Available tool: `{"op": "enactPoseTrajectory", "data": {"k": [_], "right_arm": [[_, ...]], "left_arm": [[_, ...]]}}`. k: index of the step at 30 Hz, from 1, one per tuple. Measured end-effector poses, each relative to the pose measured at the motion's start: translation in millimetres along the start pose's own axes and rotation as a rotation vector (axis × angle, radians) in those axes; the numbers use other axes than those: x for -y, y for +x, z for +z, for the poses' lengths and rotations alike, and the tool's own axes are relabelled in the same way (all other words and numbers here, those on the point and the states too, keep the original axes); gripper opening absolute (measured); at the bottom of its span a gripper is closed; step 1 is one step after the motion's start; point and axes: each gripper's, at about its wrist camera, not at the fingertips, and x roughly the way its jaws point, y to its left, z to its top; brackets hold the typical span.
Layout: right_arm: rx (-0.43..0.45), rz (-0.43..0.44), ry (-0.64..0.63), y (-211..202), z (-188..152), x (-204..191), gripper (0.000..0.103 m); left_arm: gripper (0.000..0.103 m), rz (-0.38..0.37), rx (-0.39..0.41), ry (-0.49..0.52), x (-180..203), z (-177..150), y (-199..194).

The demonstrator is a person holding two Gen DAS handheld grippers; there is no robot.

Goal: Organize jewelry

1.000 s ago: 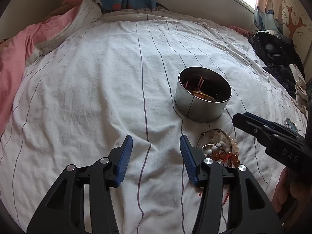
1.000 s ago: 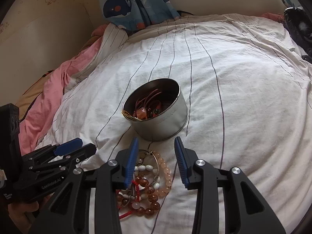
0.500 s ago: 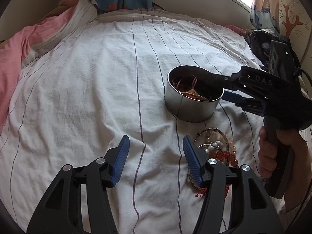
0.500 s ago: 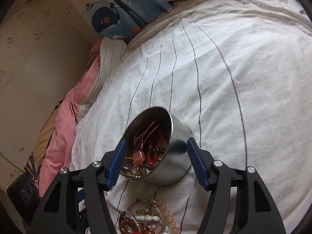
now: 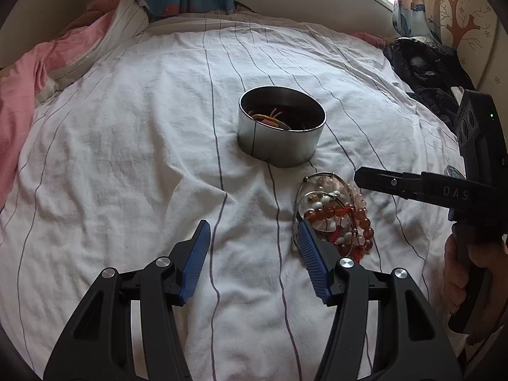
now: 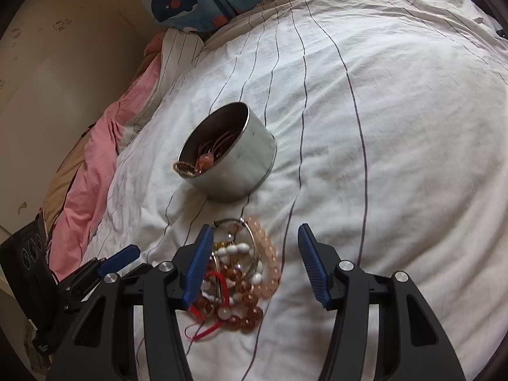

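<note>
A round metal tin (image 5: 281, 146) stands on the white striped bedsheet (image 5: 127, 158) with cords and beads inside. Just in front of it lies a pile of bead bracelets and thin metal bangles (image 5: 336, 216). My left gripper (image 5: 254, 228) is open over bare sheet, its right finger beside the pile's left edge. In the right wrist view the tin (image 6: 241, 165) sits ahead and the pile (image 6: 250, 273) lies below my right gripper (image 6: 255, 230). Its jaws are closing, the left finger overlaps the pile, and no pad presses on anything. That gripper (image 5: 365, 177) enters from the right in the left wrist view.
A pink blanket (image 5: 19, 95) is bunched along the left bed edge. A whale-print cloth (image 6: 177, 0) hangs at the head. Dark clothes (image 5: 425, 73) lie at the right edge. A hand (image 5: 460, 270) grips the right tool's handle. The left gripper (image 6: 120, 258) shows at lower left.
The right gripper swung out over the tin with jaws wide around it, then drew back and down over the bracelet pile. The left gripper shifted slightly, its jaws a little wider.
</note>
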Motion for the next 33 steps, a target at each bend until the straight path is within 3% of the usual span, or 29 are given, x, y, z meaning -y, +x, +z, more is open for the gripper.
{"op": "enactPoseTrajectory", "data": {"k": [3,6,12,17,21,27,33], "right_arm": [[0.011,-0.088,-0.026,-9,-22,-1,0.051],[0.024,-0.116,-0.069,-16,-34,-8,0.051],[-0.027,-0.065,-0.190,-3,-49,-33,0.051],[0.025,-0.018,-0.305,-9,-55,-59,0.051],[-0.031,-0.044,-0.280,8,-57,-54,0.034],[-0.027,-0.030,-0.249,-1,-57,-46,0.013],[-0.019,-0.041,-0.270,-18,-76,-47,0.011]], "left_arm": [[0.055,0.006,-0.001,0.028,10,-2,1],[0.055,0.011,-0.005,0.043,16,3,9],[0.055,0.049,-0.030,0.081,17,-2,13],[0.055,0.079,-0.042,0.041,-2,-11,6],[0.055,0.082,-0.033,0.030,-4,-11,3],[0.055,0.065,-0.019,0.026,2,-9,-3],[0.055,0.065,-0.010,0.055,9,-1,-5]]}}
